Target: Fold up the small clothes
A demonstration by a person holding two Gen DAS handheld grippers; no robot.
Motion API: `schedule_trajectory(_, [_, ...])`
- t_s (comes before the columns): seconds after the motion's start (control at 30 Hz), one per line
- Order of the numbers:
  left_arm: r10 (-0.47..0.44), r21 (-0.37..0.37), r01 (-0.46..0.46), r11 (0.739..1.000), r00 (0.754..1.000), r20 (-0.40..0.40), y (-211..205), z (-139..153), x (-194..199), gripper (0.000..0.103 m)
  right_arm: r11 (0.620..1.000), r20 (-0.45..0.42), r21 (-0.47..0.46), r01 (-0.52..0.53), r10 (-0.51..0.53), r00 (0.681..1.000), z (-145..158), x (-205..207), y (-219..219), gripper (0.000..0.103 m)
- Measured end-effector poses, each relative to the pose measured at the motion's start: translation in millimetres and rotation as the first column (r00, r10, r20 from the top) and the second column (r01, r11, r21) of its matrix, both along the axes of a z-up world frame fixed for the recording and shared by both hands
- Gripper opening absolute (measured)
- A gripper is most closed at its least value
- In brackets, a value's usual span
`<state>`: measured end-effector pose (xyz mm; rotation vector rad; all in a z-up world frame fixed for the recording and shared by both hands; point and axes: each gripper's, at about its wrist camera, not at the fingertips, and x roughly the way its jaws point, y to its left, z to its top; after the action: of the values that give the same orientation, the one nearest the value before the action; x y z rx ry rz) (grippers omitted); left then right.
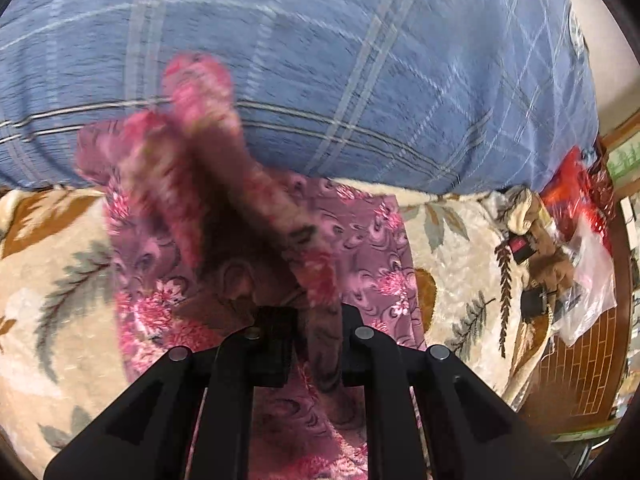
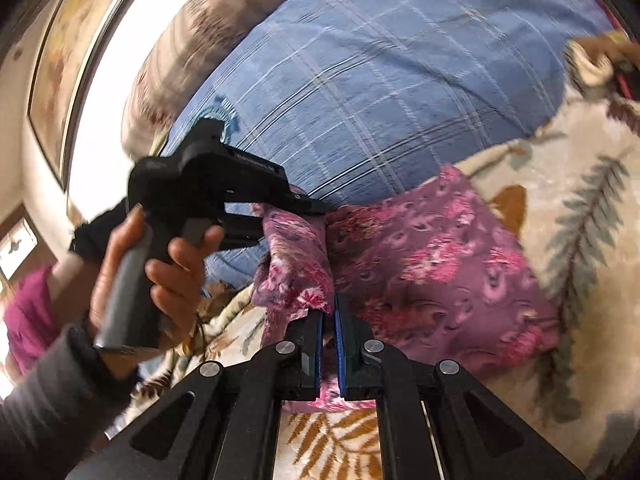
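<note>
Lifted floral garment [image 1: 192, 128] motion-blurred

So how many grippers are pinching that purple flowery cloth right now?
2. The left gripper has its jaws shut on a lifted fold of the purple flowery cloth, nearer the blue checked bedding. The right gripper pinches the cloth's near edge over the leaf-print blanket.

Garment [image 1: 360, 248] on the blanket [image 1: 60, 280], pillow [image 1: 360, 60] behind it, clutter [image 1: 560, 248] at right.

Purple-pink floral garment [image 2: 440, 256], blue plaid quilt [image 1: 360, 80]
</note>
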<state>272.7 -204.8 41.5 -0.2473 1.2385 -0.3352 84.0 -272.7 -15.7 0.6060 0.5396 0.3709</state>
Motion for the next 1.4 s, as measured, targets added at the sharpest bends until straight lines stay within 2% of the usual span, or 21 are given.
schedule_trajectory(0.13, [-0.036, 0.017, 0.036, 0.999, 0.999, -0.024, -30.7, -14.2, 4.6, 0.01, 0.999, -0.031, 0.033, 0.033, -0.032, 0.999, -7.0, -4.1, -19.8, 0.005])
schedule_trajectory(0.3, [-0.066, 0.093, 0.07, 0.993, 0.997, -0.046, -62.0, -36.3, 7.3, 0.011, 0.99, -0.092, 0.123, 0.074, -0.063, 0.994, -20.2, -10.3, -49.3, 0.004])
schedule_trajectory(0.37, [-0.069, 0.127, 0.073, 0.989, 0.997, -0.038, -68.2, -42.4, 5.1, 0.016, 0.985, -0.135, 0.153, 0.08, -0.06, 0.989, -29.3, -5.8, -56.0, 0.004])
schedule_trajectory(0.43, [-0.062, 0.132, 0.065, 0.989, 0.998, -0.026, -70.1, -41.9, 1.3, 0.034, 0.98, -0.201, 0.174, 0.097, -0.061, 0.978, -43.0, 0.5, -60.4, 0.004])
schedule_trajectory(0.47, [-0.067, 0.115, 0.07, 0.991, 0.997, -0.03, -69.6, -39.8, -0.8, 0.041, 0.977, -0.238, 0.183, 0.106, -0.061, 0.969, -50.5, 4.1, -62.0, 0.005])
schedule_trajectory(0.5, [-0.071, 0.103, 0.075, 0.992, 0.997, -0.034, -68.1, -37.7, -2.4, 0.051, 0.974, -0.285, 0.189, 0.122, -0.065, 0.956, -59.3, 7.8, -63.3, 0.005])
schedule_trajectory(0.57, [-0.064, 0.075, 0.065, 0.995, 0.998, -0.022, -57.5, -29.1, -6.9, 0.055, 0.974, -0.319, 0.19, 0.125, -0.059, 0.946, -65.5, 10.5, -62.4, 0.008])
schedule_trajectory(0.63, [-0.036, 0.04, 0.036, 0.999, 0.999, -0.005, -37.1, -19.3, -9.3, 0.061, 0.978, -0.318, 0.164, 0.133, -0.075, 0.945, -62.5, 9.5, -60.6, 0.009])
schedule_trajectory(0.7, [0.02, 0.011, -0.02, 1.0, 1.0, 0.009, -10.1, -11.4, -10.4, 0.067, 0.983, -0.305, 0.118, 0.14, -0.098, 0.947, -54.7, 6.6, -57.8, 0.014])
schedule_trajectory(0.77, [0.091, 0.019, -0.092, 0.996, 0.996, 0.025, 19.1, -7.7, -10.7, 0.068, 0.982, -0.277, 0.099, 0.164, -0.131, 0.952, -47.1, 1.8, -58.8, 0.026])
schedule_trajectory(0.83, [0.131, 0.026, -0.131, 0.991, 0.991, 0.023, 44.0, -9.3, -10.3, 0.068, 0.972, -0.224, 0.084, 0.218, -0.194, 0.955, -35.8, -6.6, -65.1, 0.033])
schedule_trajectory(0.87, [0.157, 0.022, -0.158, 0.987, 0.987, 0.013, 57.5, -12.5, -9.6, 0.068, 0.966, -0.195, 0.082, 0.246, -0.226, 0.954, -29.8, -10.8, -69.2, 0.039])
schedule_trajectory(0.97, [0.217, -0.016, -0.218, 0.976, 0.975, -0.035, 88.8, -23.5, -11.5, 0.068, 0.945, -0.106, 0.074, 0.319, -0.31, 0.945, -10.1, -19.5, -80.6, 0.048])
schedule_trajectory(1.03, [0.239, -0.043, -0.242, 0.969, 0.969, -0.06, 102.4, -28.9, -12.4, 0.068, 0.946, -0.072, 0.057, 0.32, -0.316, 0.946, 3.8, -4.7, -84.2, 0.053])
schedule_trajectory(1.13, [0.233, -0.07, -0.237, 0.969, 0.97, -0.065, 107.9, -30.9, -14.3, 0.068, 0.974, -0.07, 0.07, 0.216, -0.211, 0.975, 16.5, 45.2, -83.9, 0.061])
schedule_trajectory(1.2, [0.218, -0.086, -0.222, 0.971, 0.974, -0.062, 110.3, -32.3, -16.5, 0.068, 0.995, -0.137, 0.044, 0.091, -0.084, 0.987, 16.6, 104.1, -76.8, 0.064])
schedule_trajectory(1.23, [0.205, -0.097, -0.211, 0.973, 0.977, -0.063, 111.5, -33.8, -18.1, 0.068, 0.997, -0.162, 0.039, 0.062, -0.054, 0.985, 13.5, 117.4, -73.7, 0.064])
schedule_trajectory(1.27, [0.196, -0.102, -0.202, 0.974, 0.978, -0.064, 111.3, -35.3, -18.8, 0.068, 0.999, -0.215, 0.042, 0.004, 0.005, 0.977, 6.3, 147.7, -68.1, 0.064])
schedule_trajectory(1.33, [0.181, -0.103, -0.187, 0.977, 0.982, -0.062, 113.0, -37.5, -20.5, 0.068, 1.0, -0.287, 0.006, -0.023, 0.024, 0.958, -5.6, 179.5, -60.4, 0.064])
schedule_trajectory(1.4, [0.154, -0.097, -0.158, 0.983, 0.987, -0.051, 113.6, -39.1, -22.0, 0.068, 0.995, -0.345, -0.099, -0.025, -0.011, 0.938, -15.5, 206.5, -50.6, 0.064])
